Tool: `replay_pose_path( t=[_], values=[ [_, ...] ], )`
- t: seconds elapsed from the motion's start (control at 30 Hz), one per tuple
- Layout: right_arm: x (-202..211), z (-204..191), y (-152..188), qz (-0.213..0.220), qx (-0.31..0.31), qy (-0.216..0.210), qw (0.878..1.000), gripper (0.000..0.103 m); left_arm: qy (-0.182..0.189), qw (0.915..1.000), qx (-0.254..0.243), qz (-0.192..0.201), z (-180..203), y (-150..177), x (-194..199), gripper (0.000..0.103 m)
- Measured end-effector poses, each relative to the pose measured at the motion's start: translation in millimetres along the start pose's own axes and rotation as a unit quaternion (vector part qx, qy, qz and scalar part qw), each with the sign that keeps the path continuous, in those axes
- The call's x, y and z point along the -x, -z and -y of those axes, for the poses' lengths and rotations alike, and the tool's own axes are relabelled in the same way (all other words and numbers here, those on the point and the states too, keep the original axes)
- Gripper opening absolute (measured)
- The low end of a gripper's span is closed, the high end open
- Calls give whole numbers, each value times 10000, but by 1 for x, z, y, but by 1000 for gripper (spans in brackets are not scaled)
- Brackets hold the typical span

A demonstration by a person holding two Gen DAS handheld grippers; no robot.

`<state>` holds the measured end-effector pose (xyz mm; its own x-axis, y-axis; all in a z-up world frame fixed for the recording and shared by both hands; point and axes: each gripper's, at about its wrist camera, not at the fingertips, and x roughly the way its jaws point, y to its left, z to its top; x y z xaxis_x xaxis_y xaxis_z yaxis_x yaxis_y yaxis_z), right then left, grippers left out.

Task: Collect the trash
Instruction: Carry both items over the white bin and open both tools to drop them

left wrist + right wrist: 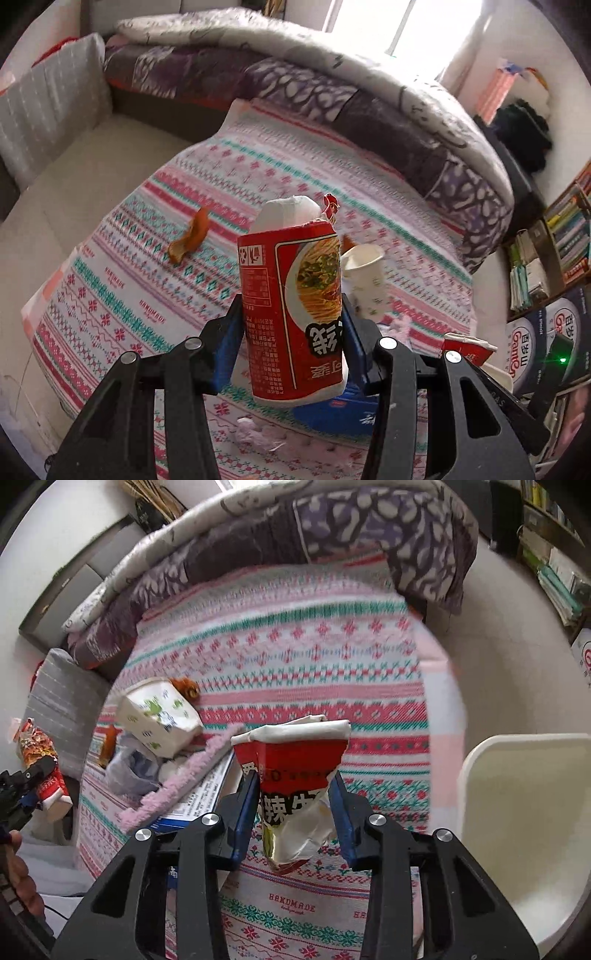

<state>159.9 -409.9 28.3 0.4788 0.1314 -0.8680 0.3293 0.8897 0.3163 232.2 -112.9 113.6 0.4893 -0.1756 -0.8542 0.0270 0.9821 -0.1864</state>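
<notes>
Crushed red-and-white noodle cup (295,775): clamped in right gripper (295,794) jaws. Red noodle cup (291,306): clamped in left gripper (291,332) jaws, above patterned bedspread (129,295).

I am working in a lived-in bedroom of a home. A bed (295,155) under a striped knitted blanket (314,657) fills the view, a rolled purple quilt (369,96) lies along its far edge, and a bookshelf (557,236) stands right of the bed.

Trash spread on a blanket (314,664)

1 paper cup (364,275) is seen behind the held noodle cup (295,306); a bin (517,812) is set right of the blanket.
</notes>
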Motion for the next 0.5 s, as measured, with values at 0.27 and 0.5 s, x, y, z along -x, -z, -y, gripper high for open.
replay_pose_path(
  t=[0.27,0.5],
  values=[
    [34,16,-4,471,-75,60,9988,35,265,9980,-396,422,34,9,22,48],
    [61,50,1,667,-302,232,9970,36,530,9933,-865,559,72,25,28,48]
  ],
)
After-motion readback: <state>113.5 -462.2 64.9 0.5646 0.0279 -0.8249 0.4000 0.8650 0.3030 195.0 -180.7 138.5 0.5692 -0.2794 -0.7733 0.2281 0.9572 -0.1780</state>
